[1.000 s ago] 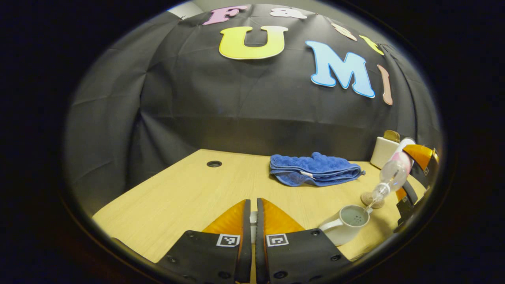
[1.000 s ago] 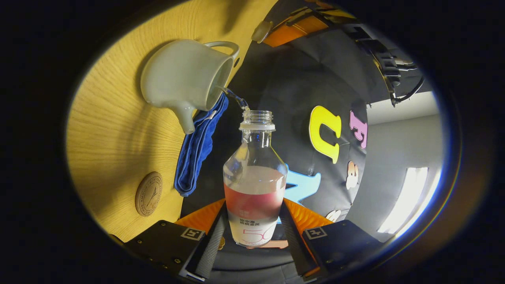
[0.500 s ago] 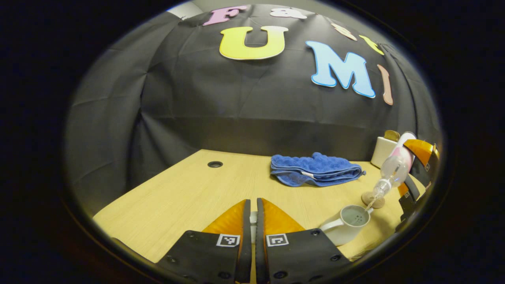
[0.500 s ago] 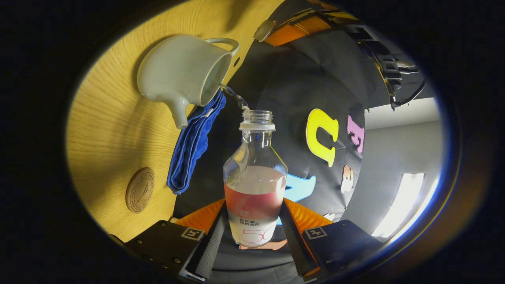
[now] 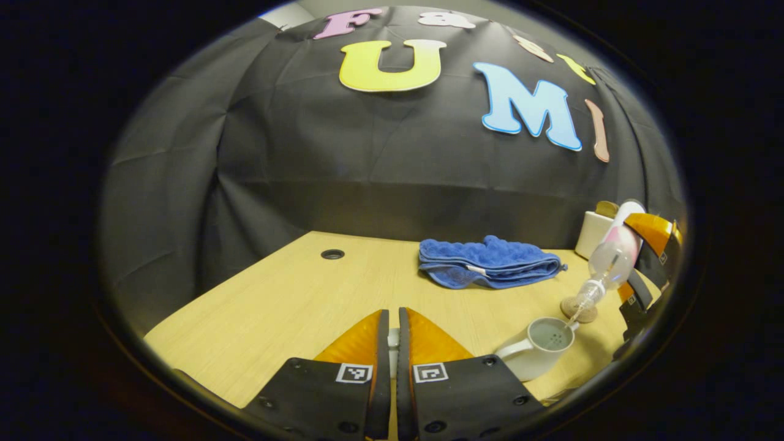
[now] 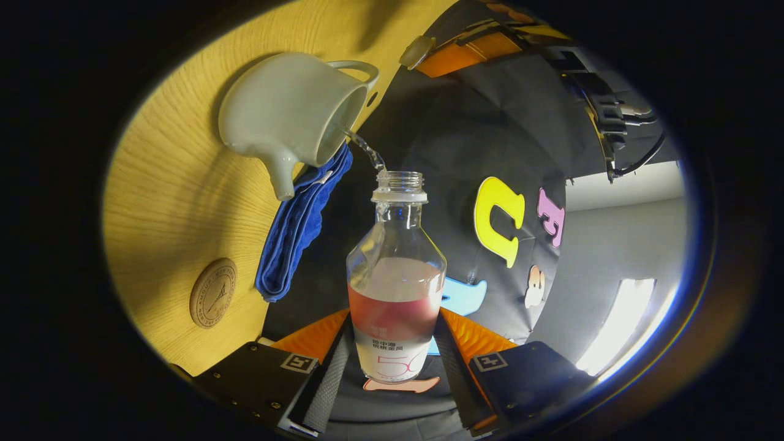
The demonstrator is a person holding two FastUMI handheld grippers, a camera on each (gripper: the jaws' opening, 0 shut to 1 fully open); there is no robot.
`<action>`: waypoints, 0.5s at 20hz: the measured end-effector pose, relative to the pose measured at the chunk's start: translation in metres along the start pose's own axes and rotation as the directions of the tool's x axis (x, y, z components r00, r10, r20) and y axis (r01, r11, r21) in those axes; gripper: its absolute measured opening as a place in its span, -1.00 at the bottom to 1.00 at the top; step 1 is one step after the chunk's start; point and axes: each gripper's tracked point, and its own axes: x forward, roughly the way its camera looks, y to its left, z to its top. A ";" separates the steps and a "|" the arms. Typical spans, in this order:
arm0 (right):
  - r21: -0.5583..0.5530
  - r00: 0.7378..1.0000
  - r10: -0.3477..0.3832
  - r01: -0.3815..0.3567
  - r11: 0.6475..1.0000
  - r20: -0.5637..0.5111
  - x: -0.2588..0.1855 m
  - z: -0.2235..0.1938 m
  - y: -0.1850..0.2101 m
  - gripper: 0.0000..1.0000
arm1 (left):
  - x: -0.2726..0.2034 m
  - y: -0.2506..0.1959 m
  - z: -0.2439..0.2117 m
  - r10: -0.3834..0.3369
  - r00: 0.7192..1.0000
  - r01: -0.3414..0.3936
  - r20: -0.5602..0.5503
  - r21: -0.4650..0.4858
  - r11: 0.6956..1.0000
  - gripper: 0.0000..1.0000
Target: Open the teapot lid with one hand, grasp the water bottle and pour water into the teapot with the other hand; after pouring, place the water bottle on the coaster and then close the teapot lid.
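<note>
A: Two grippers on my feeds. My right gripper (image 6: 392, 358) has the water bottle (image 6: 395, 288) clamped between both fingers, bottle tipped over with its open mouth toward the teapot (image 6: 291, 116).

B: Is water going in?

A: Yes, a thin stream runs from the bottle mouth into the teapot's open top. From the left gripper view I see the teapot (image 5: 538, 349) standing on the wooden table (image 5: 275, 306), lid off, strainer holes showing inside, and the bottle (image 5: 606, 263) slanting down above it in the right gripper (image 5: 640, 269).

B: And your left one?

A: My left gripper (image 5: 392, 343) hangs over the table, fingers drawn nearly together on something small and pale between them. From the right gripper view that looks like the teapot lid (image 6: 416, 52), held up and away from the pot.

B: Coaster?

A: Round coaster (image 5: 579, 309) sits bare on the table just behind the teapot. Folded blue towel (image 5: 487, 263) lies farther back, with a white box (image 5: 595, 233) near the wall.
</note>
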 end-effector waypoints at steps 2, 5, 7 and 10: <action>-0.010 1.000 -0.002 0.002 1.000 0.004 0.000 0.000 -0.001 0.53 | 0.000 0.000 0.001 -0.001 1.000 0.001 0.000 0.001 1.000 -0.78; -0.033 1.000 -0.001 0.002 0.999 0.017 0.002 0.001 -0.002 0.53 | 0.000 -0.001 0.000 -0.005 1.000 0.005 -0.001 0.003 1.000 -0.78; -0.039 1.000 0.001 -0.001 0.999 0.020 0.001 0.003 -0.001 0.53 | -0.001 -0.001 0.001 -0.008 1.000 0.008 -0.001 0.003 1.000 -0.78; -0.069 0.999 0.002 0.000 0.998 0.040 0.001 0.005 -0.004 0.53 | -0.001 -0.002 0.002 -0.012 1.000 0.012 -0.001 0.004 1.000 -0.78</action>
